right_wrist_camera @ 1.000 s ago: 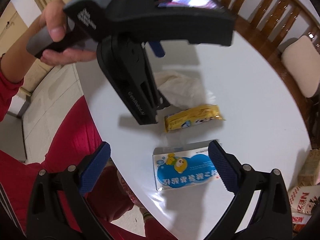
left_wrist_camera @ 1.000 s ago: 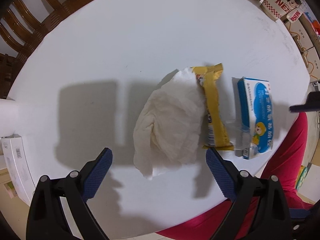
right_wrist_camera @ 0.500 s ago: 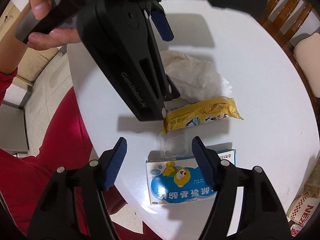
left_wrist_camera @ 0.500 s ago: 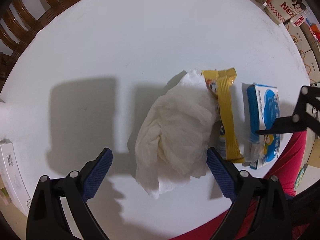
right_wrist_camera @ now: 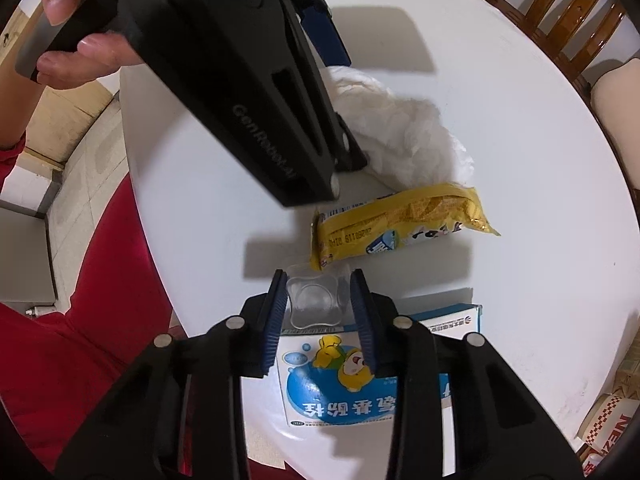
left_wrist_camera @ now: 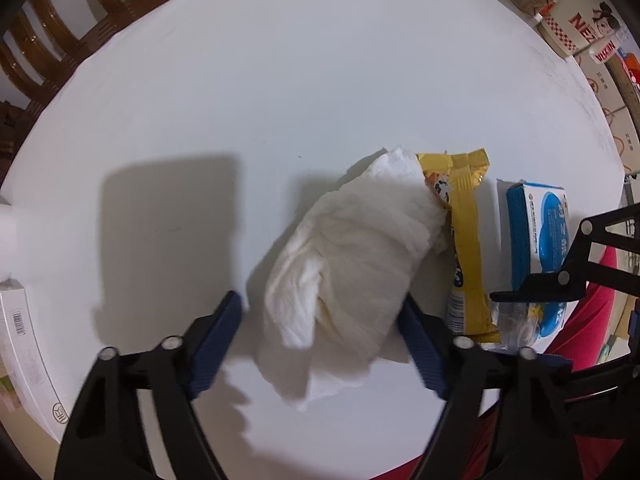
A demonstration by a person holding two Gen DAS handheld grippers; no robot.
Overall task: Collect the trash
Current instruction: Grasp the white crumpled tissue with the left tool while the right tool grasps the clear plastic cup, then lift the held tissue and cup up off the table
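On the white round table a crumpled white tissue lies against a yellow snack wrapper, with a blue and white box beyond it. My left gripper points straight down over the tissue's near end. Its jaws are closing with the tissue between them, and the left pad stands clear of it. My right gripper is shut on a small clear plastic cup, which sits at the table's edge between the wrapper and the box.
A white carton lies at the table's left edge. Printed cardboard boxes stand off the far right. Wooden chairs ring the far side. A person in red clothing sits at the near edge, a hand holding the left gripper.
My right gripper came down and its jaws went from wide apart to shut on the clear cup. My left gripper sank a little and its jaws narrowed around the tissue.
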